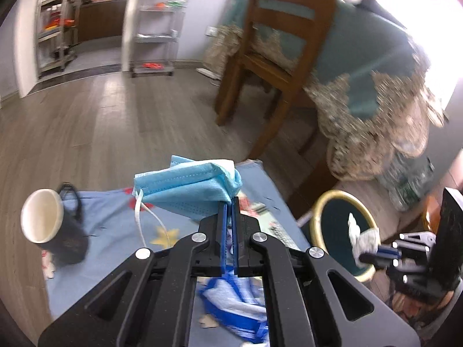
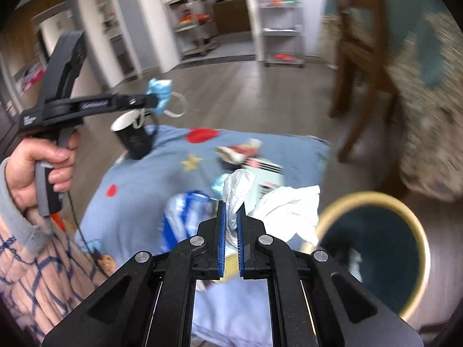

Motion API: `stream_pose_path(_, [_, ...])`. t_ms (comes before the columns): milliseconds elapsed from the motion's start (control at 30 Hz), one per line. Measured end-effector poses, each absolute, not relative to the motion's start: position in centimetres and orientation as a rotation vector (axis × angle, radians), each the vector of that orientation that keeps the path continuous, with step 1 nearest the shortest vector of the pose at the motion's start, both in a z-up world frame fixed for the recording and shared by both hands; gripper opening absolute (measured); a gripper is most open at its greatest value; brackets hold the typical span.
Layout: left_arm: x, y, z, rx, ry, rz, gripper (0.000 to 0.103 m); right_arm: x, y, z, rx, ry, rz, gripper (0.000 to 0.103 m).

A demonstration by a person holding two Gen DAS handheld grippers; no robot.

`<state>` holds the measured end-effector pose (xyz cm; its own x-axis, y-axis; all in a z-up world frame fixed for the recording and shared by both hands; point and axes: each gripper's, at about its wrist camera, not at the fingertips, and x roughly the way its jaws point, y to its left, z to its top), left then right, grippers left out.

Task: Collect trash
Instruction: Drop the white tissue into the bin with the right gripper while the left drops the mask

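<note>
Trash is split between both grippers: blue face mask (image 1: 188,190) pinched in the left gripper (image 1: 230,202), jaws closed tight on one corner, mask hanging out above the blue patterned cloth (image 1: 115,211), white ear loop dangling. Right gripper (image 2: 230,214) jaws narrow, clamped on a crumpled white tissue (image 2: 237,190) that sticks up between the blue pads, held over the cloth just left of the round gold-rimmed bin (image 2: 373,248). Bin sits on the wood floor beside the cloth, a bit of white paper inside. More litter on the cloth: blue-and-white wrapper (image 2: 185,214), white crumpled paper (image 2: 289,211), red-and-white wrapper (image 2: 240,150). Dark mug (image 1: 55,228) with white interior stands on the cloth's far left. Person's hand (image 2: 43,167) grips the left handle. Wooden chair (image 1: 275,57) behind.
</note>
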<state>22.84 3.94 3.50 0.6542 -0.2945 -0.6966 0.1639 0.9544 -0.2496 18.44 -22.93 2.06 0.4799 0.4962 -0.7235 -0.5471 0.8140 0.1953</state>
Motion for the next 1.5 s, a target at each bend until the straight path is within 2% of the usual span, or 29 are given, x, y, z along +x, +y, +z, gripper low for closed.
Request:
stream_pose_path(433, [22.1, -9.3, 2.6, -0.065, 0.868, -0.491, 0.002, 17.5, -33.0, 0.8, 0.071, 0.792, 0.414, 0.008])
stream_pose_path(767, [22.9, -14.6, 1.8, -0.095, 0.911, -0.590, 0.002, 19.1, -35.7, -2.8, 0.106, 0.923, 0.364, 0.009])
stream_pose_path(800, [22.9, -14.9, 1.7, -0.095, 0.913, -0.595, 0.002, 19.4, -35.6, -3.2, 0.101, 0.944, 0.353, 0.012])
stream_pose_path(867, [23.0, -15.7, 1.6, -0.094, 0.919, -0.604, 0.002, 19.7, -35.7, -3.7, 0.091, 0.973, 0.321, 0.028])
stream_pose_path(967, [23.0, -16.6, 1.4, -0.097, 0.928, -0.615, 0.002, 19.7, -36.6, -3.8, 0.119, 0.969, 0.291, 0.043])
stream_pose_path(1167, [23.0, -18.0, 0.9, -0.088, 0.944, -0.633, 0.002, 19.1, -39.0, -2.5, 0.184, 0.897, 0.229, 0.055])
stream_pose_path(1500, [23.5, -22.2, -1.8, -0.116, 1.015, -0.758, 0.002, 17.6, -43.8, 0.1, 0.287, 0.713, 0.061, 0.062])
